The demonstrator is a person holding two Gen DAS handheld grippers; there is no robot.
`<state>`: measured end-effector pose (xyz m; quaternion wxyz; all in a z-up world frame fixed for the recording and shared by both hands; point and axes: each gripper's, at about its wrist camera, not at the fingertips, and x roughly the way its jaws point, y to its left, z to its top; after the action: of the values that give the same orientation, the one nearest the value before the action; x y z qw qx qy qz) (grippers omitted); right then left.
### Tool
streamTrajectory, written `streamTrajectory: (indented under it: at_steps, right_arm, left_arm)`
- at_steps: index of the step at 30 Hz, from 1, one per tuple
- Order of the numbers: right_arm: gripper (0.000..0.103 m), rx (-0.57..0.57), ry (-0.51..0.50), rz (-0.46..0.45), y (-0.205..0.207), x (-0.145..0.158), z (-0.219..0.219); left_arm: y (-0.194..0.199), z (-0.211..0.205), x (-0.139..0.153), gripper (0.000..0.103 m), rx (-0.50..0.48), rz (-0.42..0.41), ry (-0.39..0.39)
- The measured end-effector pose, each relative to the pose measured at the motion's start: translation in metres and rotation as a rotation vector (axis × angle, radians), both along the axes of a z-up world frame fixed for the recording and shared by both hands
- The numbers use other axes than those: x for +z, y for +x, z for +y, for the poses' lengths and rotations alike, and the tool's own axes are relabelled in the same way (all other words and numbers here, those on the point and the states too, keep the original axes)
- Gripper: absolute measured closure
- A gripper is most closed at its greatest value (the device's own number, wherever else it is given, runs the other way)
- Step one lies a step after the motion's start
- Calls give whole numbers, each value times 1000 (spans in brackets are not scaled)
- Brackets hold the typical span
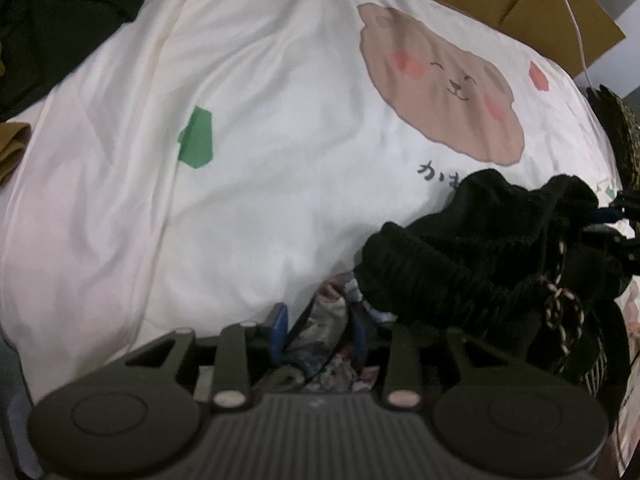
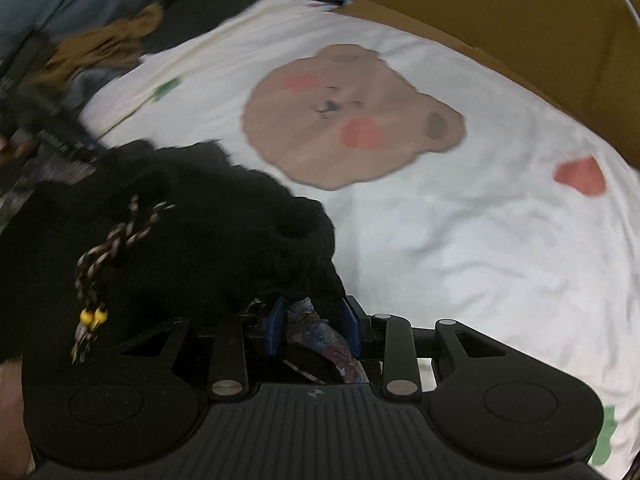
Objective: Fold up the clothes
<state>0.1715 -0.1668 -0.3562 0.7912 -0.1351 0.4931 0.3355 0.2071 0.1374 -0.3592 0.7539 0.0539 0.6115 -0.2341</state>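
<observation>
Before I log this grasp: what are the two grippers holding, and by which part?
Both the left gripper and right gripper pinch the black garment at its bunched edge, where patterned lining shows between the blue pads.

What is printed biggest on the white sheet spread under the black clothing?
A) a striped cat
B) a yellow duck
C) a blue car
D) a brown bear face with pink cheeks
D: the white sheet shows a large brown bear face with pink cheeks and a small smile, seen again in the right wrist view, just beyond the black garment.
</observation>
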Motion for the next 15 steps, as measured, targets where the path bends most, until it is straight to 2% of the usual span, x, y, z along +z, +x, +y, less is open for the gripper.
streamTrajectory:
  at_steps: [5,8,10,13,15]
  right_arm:
    - [65,92,-4,-38,-2,11,4]
    - [62,136,24,-28,-1,16,5]
    - [62,160,0,-32,-1,13,10]
    - [62,173,-18,-25,3,10,14]
    - [62,157,8,-14,8,15,10]
  left_arm:
    - [-1,-1,-2,65,-9,-9,-5]
    - [-2,2,-3,65,-5,-12,-17]
    - [-2,2,-3,65,-5,-12,-19]
    - [0,3,-2,65,-10,-6,-23]
    - [1,5,0,65,-10,-4,-26]
